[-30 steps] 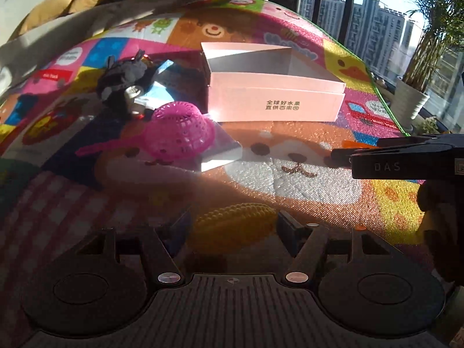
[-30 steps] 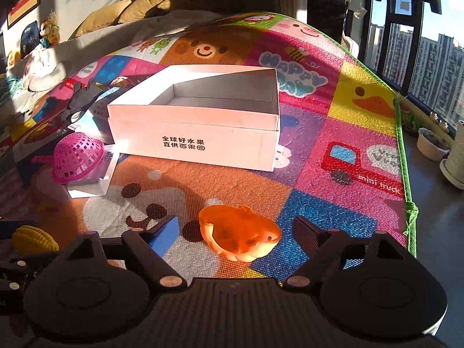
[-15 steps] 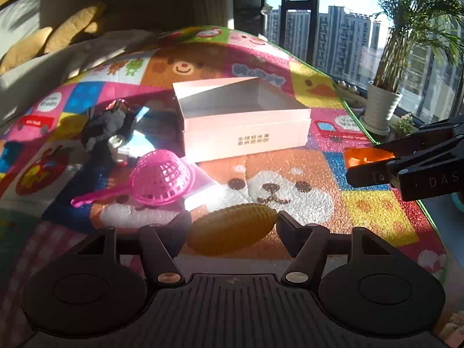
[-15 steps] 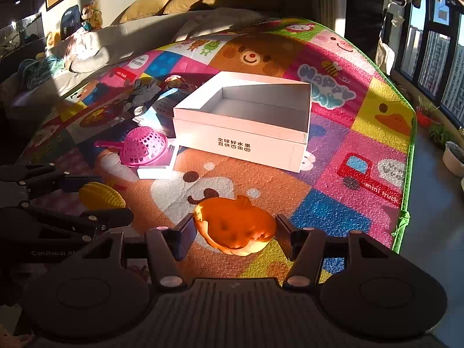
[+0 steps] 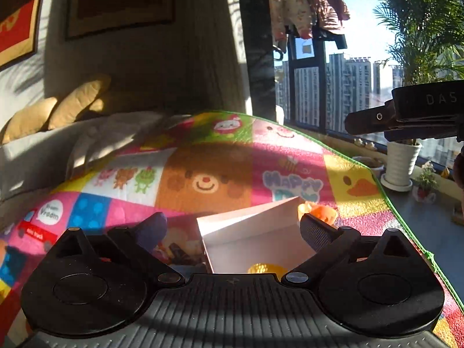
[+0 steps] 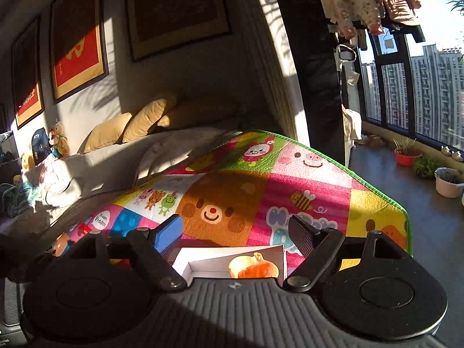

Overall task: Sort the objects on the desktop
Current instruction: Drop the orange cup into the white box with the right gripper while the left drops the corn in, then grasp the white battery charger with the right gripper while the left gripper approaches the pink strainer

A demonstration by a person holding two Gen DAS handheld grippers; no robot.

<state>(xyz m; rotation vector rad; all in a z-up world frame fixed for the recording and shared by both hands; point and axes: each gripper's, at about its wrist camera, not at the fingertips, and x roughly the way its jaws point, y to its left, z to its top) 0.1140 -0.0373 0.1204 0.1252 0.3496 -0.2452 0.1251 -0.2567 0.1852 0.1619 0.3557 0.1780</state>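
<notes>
Toys sit in the open white cardboard box [image 5: 255, 243], both our grippers spread apart and empty above it.

We see a yellow ribbed corn toy [image 5: 265, 269] lying on the box floor near its front wall, below our left gripper [image 5: 232, 229], whose fingers stand wide with nothing between them. An orange moulded plastic toy [image 6: 253, 266] shows at the box's right side, under our right gripper [image 6: 236, 232], which is likewise parted and holds nothing. We judge both toys lie where they do because each was let go straight over the box, and the grippers hang above it with fingers wide so as not to snag the walls. The box rests on a colourful cartoon play mat [image 6: 232, 191], in front of its brown bear panel.
</notes>
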